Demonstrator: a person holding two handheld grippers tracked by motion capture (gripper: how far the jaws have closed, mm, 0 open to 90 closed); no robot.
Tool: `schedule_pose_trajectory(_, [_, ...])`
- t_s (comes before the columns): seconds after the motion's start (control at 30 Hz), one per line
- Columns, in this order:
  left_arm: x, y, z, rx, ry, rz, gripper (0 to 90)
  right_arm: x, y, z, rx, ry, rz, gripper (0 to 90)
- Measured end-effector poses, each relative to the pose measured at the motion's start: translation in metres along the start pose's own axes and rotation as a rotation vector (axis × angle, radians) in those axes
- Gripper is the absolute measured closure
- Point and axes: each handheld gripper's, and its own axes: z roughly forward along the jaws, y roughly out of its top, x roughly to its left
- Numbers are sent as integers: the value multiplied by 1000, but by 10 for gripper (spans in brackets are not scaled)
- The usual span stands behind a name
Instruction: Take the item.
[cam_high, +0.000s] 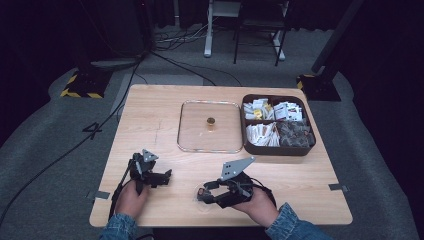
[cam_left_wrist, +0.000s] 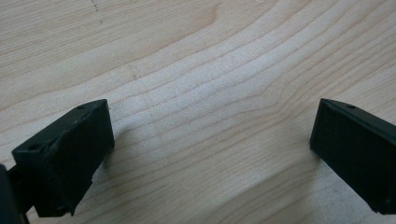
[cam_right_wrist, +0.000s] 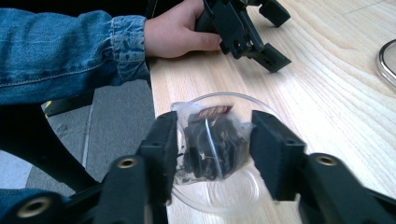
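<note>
table (cam_high: 150, 115) – I'm resting left gripper (cam_left_wrist: 210, 154) on it, jaws spread, empty | right gripper (cam_right_wrist: 212, 140) pinching clear packet (cam_right_wrist: 210, 142) of dark bits over small glass dish (cam_right_wrist: 233, 191) at near edge | step, I'm judging: dropping packet in dish – next calls for opening jaws | packet long axis upright, label end up

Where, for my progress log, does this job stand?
Done: the glass lid lies on the table beside the open box. In hand: the right gripper clamps a dark-filled packet over the clear bowl. Left: probably releasing it there; the left gripper rests open, empty.
</note>
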Motion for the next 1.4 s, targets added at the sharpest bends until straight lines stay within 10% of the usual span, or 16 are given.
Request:
schedule_pose_trajectory(0.47, [0, 0, 0, 0, 0, 0, 0, 2, 7, -16, -62, -18, -16, 435])
schedule_pose_trajectory(0.87, [0, 0, 0, -1, 0, 1, 0, -3, 5, -71, -118, -144, -44, 292])
schedule_pose_trajectory(1.4, [0, 0, 0, 0, 0, 1, 0, -32, -25, -128, -160, -332, 67, 147])
